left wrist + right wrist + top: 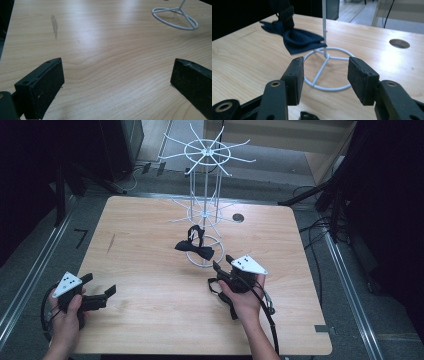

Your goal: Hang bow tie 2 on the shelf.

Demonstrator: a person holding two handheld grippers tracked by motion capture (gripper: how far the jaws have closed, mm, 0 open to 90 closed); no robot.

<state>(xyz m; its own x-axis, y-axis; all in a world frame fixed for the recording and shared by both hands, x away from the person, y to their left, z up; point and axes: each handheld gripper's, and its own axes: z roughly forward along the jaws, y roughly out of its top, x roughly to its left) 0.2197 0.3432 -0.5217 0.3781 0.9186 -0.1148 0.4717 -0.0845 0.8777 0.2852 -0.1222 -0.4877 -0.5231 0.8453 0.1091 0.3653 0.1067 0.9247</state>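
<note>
Right gripper: jaws about half open, nothing between the pads. Through the gap I look straight at the white ring base of the wire rack, which sits just ahead of my fingertips, not touching them. The bow tie lies beyond my left-hand pad and a little above it, draped at the foot of the rack's upright, one wing resting on the ring. Its strap runs up out of the right gripper view; in the high view the strap appears looped on a lower arm of the rack, though I cannot tell exactly which arm carries it.

Left gripper: jaws wide apart, empty, only bare table between and ahead of the pads. The rack base is well off, ahead and toward my right-hand pad. In the high view this gripper is parked near the table's near-left corner, well apart from the work.

Progress, as I judge it: early. The bow tie is ungripped and on the rack; no contact made by either pair of fingers. Approach by the right gripper looks nearly complete. Left to do: shift toward the bow tie, close on the fabric or strap, and lift it free of the wire arm without dragging the light rack along.
</note>
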